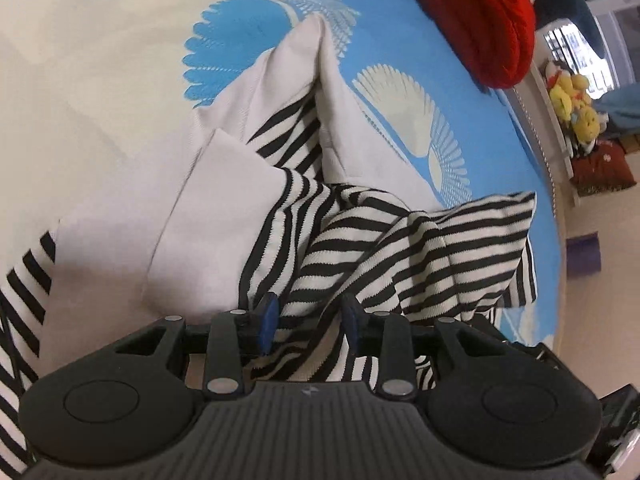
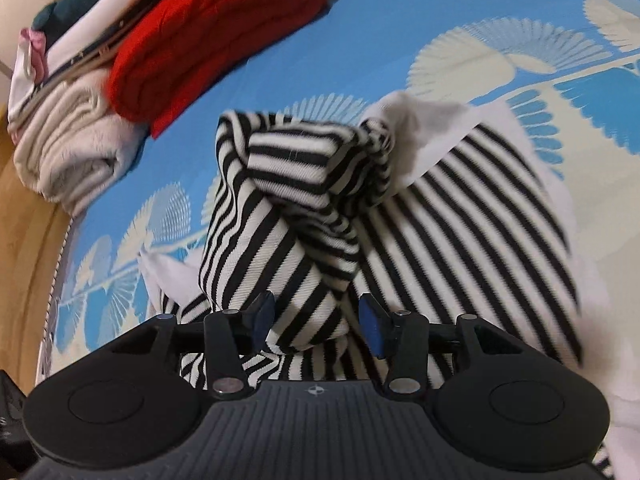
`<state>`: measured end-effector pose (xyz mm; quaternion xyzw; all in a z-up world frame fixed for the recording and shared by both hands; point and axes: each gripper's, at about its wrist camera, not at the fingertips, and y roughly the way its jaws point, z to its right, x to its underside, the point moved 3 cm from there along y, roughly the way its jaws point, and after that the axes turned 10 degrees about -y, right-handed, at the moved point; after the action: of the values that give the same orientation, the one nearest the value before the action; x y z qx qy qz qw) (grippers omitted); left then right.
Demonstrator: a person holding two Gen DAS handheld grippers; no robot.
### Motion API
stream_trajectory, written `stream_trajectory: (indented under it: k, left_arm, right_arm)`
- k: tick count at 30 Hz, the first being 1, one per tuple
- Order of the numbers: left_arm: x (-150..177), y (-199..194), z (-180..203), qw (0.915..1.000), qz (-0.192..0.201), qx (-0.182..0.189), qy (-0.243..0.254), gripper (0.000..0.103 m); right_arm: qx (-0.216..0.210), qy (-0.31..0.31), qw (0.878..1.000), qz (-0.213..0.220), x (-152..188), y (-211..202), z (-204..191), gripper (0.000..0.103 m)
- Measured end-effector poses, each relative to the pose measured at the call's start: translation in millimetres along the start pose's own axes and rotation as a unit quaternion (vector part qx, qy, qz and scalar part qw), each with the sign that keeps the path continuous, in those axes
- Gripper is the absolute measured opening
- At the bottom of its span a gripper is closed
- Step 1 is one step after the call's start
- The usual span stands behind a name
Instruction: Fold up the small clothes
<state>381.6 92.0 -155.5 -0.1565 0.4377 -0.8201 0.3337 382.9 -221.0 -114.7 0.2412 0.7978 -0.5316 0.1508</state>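
Note:
A small black-and-white striped garment with white panels (image 1: 224, 216) lies crumpled on a blue and cream patterned bedspread (image 1: 100, 60). My left gripper (image 1: 308, 320) has its blue-padded fingers close around a bunched striped fold of the garment (image 1: 360, 248). In the right wrist view the same garment (image 2: 460, 208) lies spread, and my right gripper (image 2: 316, 320) has its fingers on either side of a rolled striped sleeve (image 2: 280, 248) that runs between them, with small gaps at both pads.
A folded red knit (image 2: 208, 32) and a cream folded knit (image 2: 68, 148) are stacked at the bed's far edge, with other clothes behind. The red knit also shows in the left wrist view (image 1: 480, 12). Plush toys (image 1: 576, 108) stand beyond the bed. A wooden floor (image 2: 24, 240) lies left.

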Motion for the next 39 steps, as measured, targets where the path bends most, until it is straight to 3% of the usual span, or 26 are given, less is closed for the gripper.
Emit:
stream_trajectory:
  k: [3,5,7,12,18,19,20,21,23,25,27,29,30,32,35,36,37,38,39]
  left_arm:
    - [-3,2,-5,0.9997,-0.006,0.003,-0.022,0.037]
    - [-3,2,-5,0.9994,-0.005,0.008,-0.032,0.037]
    - [-2,0,-3,0.9995,-0.005,0.011,-0.028,0.037]
    - [2,-2,-3,0.9999,-0.005,-0.005,-0.012,0.037]
    - [16,0,4,0.9995,-0.022,-0.002,0.024,0.036]
    - [19,2,7,0.9989,-0.024,-0.002,0.039,0.029]
    - [21,2,10,0.9985,-0.022,-0.002,0.051,0.008]
    - [21,0,11,0.9982,-0.014,-0.002,0.058,0.001]
    - [16,-16,18,0.9969,0.033,0.012,0.070,0.001]
    - [9,-42,29,0.9911,0.085,0.064,0.079,0.001]
    - [3,-61,34,0.9846,0.119,0.096,0.084,0.001]
    - [-3,-66,29,0.9847,0.131,0.087,0.074,0.004]
    - [-7,-62,23,0.9880,0.125,0.066,0.062,0.006]
    - [-11,-48,9,0.9955,0.084,0.011,0.042,0.027]
    - [-11,-45,-4,0.9980,0.060,0.021,-0.007,0.031]
    - [-10,-46,-4,0.9980,0.053,0.031,-0.017,0.036]
    - [-9,-49,-5,0.9977,0.050,0.038,-0.024,0.047]
    - [-7,-50,-6,0.9973,0.051,0.039,-0.037,0.056]
    - [-5,-51,-8,0.9968,0.053,0.036,-0.047,0.057]
  right_arm:
    - [-0.003,-0.015,1.000,-0.003,-1,7,-6,0.048]
    - [-0.007,-0.032,0.999,-0.002,0,7,-10,0.036]
    - [-0.018,-0.049,0.999,0.003,0,2,-13,0.009]
    - [-0.055,-0.064,0.996,0.035,-1,-29,-10,0.004]
    - [-0.142,-0.025,0.985,0.096,-5,-96,10,0.004]
    - [-0.147,-0.029,0.984,0.093,-2,-104,13,0.004]
    - [-0.146,-0.035,0.985,0.083,0,-108,16,0.004]
    - [-0.143,-0.047,0.986,0.068,4,-111,17,0.004]
    - [-0.130,-0.081,0.987,0.040,10,-113,16,0.004]
    - [-0.110,-0.127,0.986,-0.011,20,-110,14,0.004]
    - [-0.103,-0.178,0.976,-0.065,35,-102,9,0.003]
    - [-0.090,-0.228,0.964,-0.101,46,-96,4,0.004]
    - [-0.077,-0.247,0.959,-0.115,50,-92,2,0.008]
    - [-0.076,-0.252,0.958,-0.115,50,-91,3,0.008]
    - [-0.065,-0.191,0.978,-0.053,29,-97,12,0.028]
    - [-0.055,-0.164,0.985,-0.026,20,-98,17,0.039]
    - [-0.046,-0.137,0.990,-0.002,12,-98,23,0.046]
    - [-0.038,-0.113,0.993,0.015,7,-97,28,0.048]
    - [-0.030,-0.082,0.996,0.033,1,-94,34,0.049]
